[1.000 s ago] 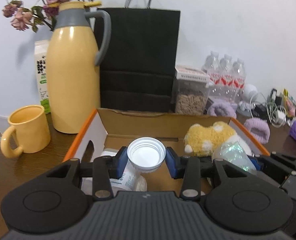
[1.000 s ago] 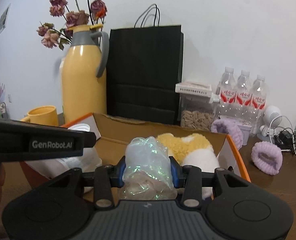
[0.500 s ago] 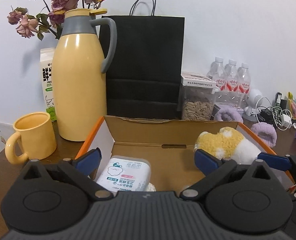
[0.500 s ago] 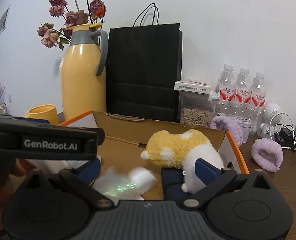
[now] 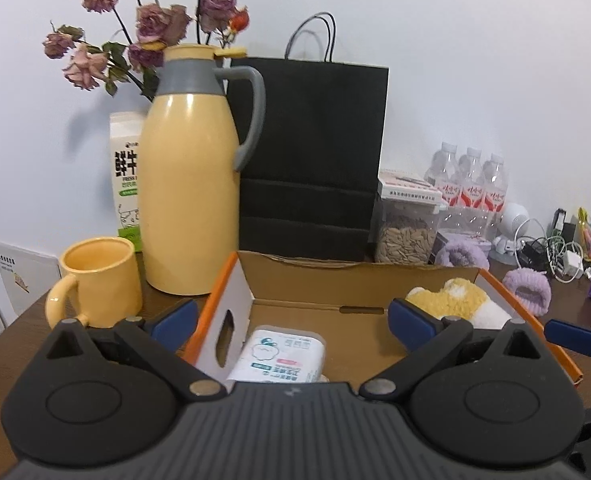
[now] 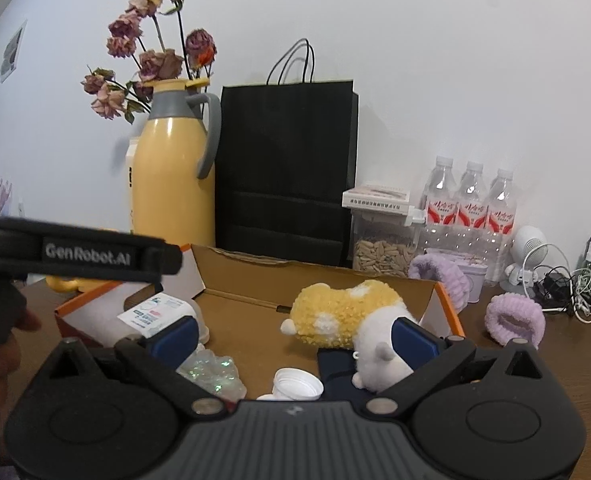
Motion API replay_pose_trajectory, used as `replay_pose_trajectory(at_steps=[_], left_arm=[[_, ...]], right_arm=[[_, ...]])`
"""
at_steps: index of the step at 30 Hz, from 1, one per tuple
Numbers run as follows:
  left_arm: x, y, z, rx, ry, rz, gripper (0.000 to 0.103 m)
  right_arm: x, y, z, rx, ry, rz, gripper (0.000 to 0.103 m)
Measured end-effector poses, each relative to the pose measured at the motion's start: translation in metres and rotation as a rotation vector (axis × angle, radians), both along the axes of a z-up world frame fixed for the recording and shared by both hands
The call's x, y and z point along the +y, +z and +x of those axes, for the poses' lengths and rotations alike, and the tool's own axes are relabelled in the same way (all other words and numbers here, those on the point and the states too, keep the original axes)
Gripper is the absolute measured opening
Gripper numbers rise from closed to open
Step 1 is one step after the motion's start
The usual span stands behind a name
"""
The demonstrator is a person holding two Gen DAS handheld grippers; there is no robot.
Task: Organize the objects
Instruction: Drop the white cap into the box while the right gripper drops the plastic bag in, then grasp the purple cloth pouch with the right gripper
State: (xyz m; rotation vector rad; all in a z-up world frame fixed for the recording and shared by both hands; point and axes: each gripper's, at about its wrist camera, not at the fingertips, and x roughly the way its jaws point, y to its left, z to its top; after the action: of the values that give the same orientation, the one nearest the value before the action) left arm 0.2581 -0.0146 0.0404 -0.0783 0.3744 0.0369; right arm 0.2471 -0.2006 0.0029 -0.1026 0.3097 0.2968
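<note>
Left wrist view, box: a cardboard box (image 5: 359,280) with orange edges sits open at lower centre of the frame, serving as the collecting place for loose items.
Wipes pack: a white wipes pack (image 5: 281,358) lies flat on the box floor at lower centre, just above the gripper body.
Left gripper: the left gripper (image 5: 291,322) hangs over the box with its blue fingers spread wide and nothing between them, judged to be free for the next item.
Right wrist view, plush toy: a yellow and white plush toy (image 6: 345,316) lies on its side at centre right of the frame, inside the box.
Bottle cap: a white cap (image 6: 298,386) rests on the box floor at lower centre.
Crinkly wrap: a shiny clear plastic bundle (image 6: 213,372) lies left of the cap, near it.
Right gripper: the right gripper (image 6: 293,338) is over the box, fingers apart and empty.
Surroundings, left wrist view: a yellow mug (image 5: 97,284) and tall yellow jug (image 5: 189,200) stand left of the box; a black paper bag (image 5: 309,156) stands behind it.
Judgement: the box holds several gathered items, so sorting looks well along.
</note>
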Motion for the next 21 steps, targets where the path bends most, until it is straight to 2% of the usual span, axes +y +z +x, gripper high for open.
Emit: replay_pose_trajectory(at_steps=[5,12,21], left_arm=[[0.010,0.007,-0.026,-0.017,0.014,0.005,0.103],[0.023,0.005,-0.061,0.001,0.010,0.015,0.103],[0.036,-0.015,-0.108,0.048,0.004,0.039,0.103]], right_arm=[[-0.004,0.006,-0.022,-0.027,0.007,-0.001,0.103],[-0.010,0.008,-0.057,-0.030,0.046,0.007,0.103],[-0.010,-0.005,-0.097,0.022,0.106,0.002,0.103]])
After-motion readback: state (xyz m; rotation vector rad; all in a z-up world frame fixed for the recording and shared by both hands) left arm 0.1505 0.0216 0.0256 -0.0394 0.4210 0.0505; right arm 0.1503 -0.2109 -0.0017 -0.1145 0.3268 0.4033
